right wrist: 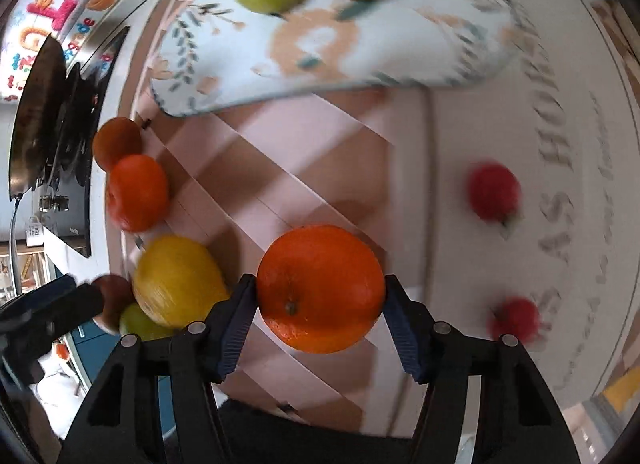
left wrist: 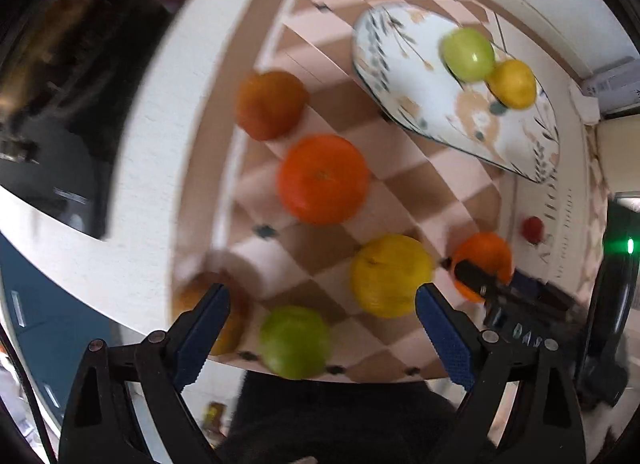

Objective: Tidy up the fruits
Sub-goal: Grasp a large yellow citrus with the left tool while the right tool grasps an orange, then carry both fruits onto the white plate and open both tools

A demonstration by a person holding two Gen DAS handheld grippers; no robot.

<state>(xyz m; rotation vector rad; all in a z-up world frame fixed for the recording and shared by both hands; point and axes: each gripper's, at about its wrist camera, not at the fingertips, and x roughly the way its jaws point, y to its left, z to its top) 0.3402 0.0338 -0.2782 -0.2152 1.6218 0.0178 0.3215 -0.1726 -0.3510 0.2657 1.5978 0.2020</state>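
Note:
My right gripper [right wrist: 320,304] is shut on an orange [right wrist: 320,288]; the same orange shows in the left wrist view [left wrist: 486,260] with the right gripper on it. My left gripper [left wrist: 322,304] is open and empty above a green apple [left wrist: 295,342] and a yellow lemon [left wrist: 390,276]. A floral plate [left wrist: 404,75] holds a green apple [left wrist: 468,53] and a lemon [left wrist: 514,83]; it also shows in the right wrist view [right wrist: 360,47]. A large orange [left wrist: 324,179] and a darker orange-brown fruit [left wrist: 270,103] lie on the checkered mat [left wrist: 420,183].
Two small red fruits [right wrist: 494,191] [right wrist: 516,320] lie on the lettered part of the mat to the right. A brownish fruit [left wrist: 236,304] sits behind my left finger near the mat's edge. A dark appliance [left wrist: 72,83] stands on the white counter at left.

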